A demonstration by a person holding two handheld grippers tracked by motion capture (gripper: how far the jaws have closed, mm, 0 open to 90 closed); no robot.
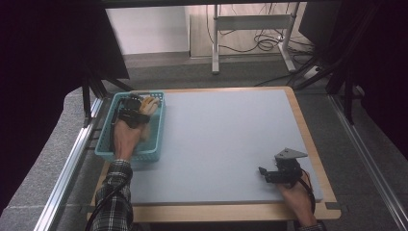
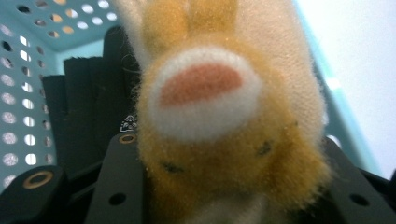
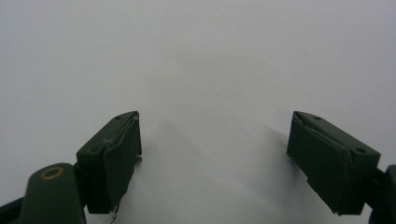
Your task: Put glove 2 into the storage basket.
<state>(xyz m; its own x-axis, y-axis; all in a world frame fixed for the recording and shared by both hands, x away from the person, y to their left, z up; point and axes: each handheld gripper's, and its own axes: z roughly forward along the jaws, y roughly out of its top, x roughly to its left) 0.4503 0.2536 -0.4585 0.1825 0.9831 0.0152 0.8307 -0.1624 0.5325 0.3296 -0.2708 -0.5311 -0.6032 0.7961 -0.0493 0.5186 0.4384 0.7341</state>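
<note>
Plush toy (image 2: 224, 121): orange and cream, pink patch ringed in white; it sits pinched between the jaws of your left gripper (image 1: 131, 111), over the far end of the teal perforated basket (image 1: 156, 139) at the mat's left edge. Your right gripper (image 3: 212, 154): jaws spread wide with nothing between them, resting low on the grey mat (image 1: 226, 139) near its right front corner, well apart from the basket.
</note>
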